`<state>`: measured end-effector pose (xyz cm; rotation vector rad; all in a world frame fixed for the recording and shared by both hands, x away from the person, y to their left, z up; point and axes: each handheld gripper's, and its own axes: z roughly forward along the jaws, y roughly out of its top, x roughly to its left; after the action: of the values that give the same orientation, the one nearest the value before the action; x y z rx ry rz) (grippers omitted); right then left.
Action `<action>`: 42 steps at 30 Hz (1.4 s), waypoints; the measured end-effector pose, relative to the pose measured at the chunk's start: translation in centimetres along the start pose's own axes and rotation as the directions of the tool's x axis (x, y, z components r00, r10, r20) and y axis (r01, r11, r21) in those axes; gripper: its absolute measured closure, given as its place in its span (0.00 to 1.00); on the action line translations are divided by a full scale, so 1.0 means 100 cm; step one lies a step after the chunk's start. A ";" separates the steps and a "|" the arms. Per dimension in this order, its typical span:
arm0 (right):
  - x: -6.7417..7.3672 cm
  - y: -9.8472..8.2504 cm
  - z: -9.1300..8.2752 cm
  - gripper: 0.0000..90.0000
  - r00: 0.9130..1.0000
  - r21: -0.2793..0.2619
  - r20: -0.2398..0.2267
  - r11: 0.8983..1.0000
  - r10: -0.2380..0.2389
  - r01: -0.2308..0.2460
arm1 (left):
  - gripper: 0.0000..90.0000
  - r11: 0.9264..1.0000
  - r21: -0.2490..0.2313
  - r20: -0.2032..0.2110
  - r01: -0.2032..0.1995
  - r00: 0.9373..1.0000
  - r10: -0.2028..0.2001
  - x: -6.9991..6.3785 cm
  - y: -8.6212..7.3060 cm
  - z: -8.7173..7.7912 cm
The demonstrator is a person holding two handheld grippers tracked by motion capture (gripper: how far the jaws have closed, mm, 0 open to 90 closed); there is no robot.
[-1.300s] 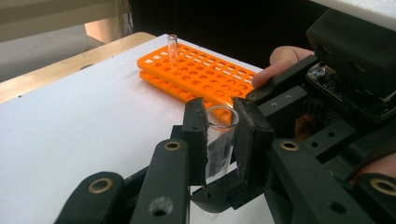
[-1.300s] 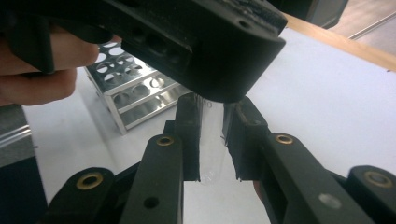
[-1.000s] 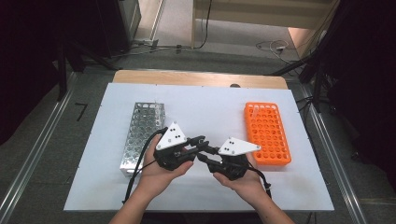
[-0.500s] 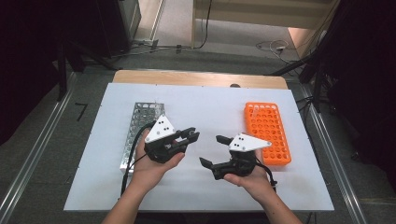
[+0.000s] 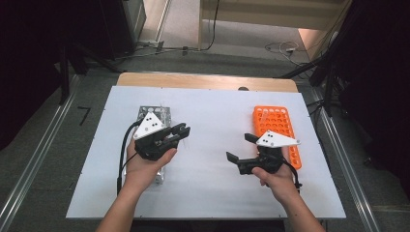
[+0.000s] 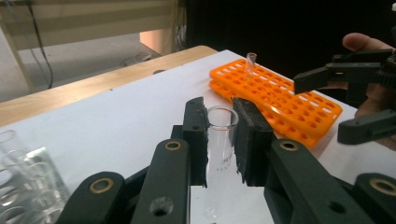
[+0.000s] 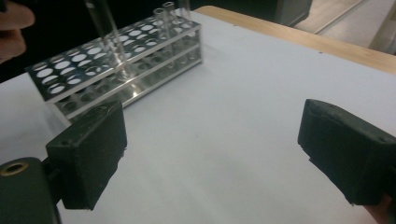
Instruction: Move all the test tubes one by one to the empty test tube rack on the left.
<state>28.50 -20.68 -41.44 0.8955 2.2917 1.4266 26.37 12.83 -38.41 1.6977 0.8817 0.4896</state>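
White worktop (image 5: 212,121), wooden far edge. Left claw (image 6: 219,140): pinching clear test tube (image 6: 219,135), upright, above worktop. Right claw (image 5: 240,147): spread, empty. Metal rack (image 7: 116,60) at left, tubes standing. Orange rack (image 5: 275,125) at right, one tube.

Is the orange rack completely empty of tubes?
No. In the left gripper view, one clear tube stands upright in a far hole of the orange rack.
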 end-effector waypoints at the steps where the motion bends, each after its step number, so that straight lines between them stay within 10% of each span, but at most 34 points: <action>1: -0.005 -0.002 -0.003 0.07 1.000 -0.001 0.016 1.000 0.001 -0.001 | 0.83 1.000 -0.002 -0.005 0.003 1.000 -0.003 0.002 0.000 -0.001; 29: -0.092 -0.046 -0.059 0.07 0.975 -0.016 0.195 0.994 0.109 -0.108 | 0.83 0.997 -0.038 -0.162 0.068 0.984 -0.073 0.058 -0.006 -0.010; 42: -0.106 -0.052 -0.067 0.07 0.964 -0.025 0.226 0.990 0.142 -0.140 | 0.83 0.996 -0.058 -0.233 0.072 0.969 -0.083 0.073 -0.011 -0.004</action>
<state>31.15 -33.81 -43.75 1.1752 2.0872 1.3103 30.37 18.82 -40.18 1.5750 1.0937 0.6633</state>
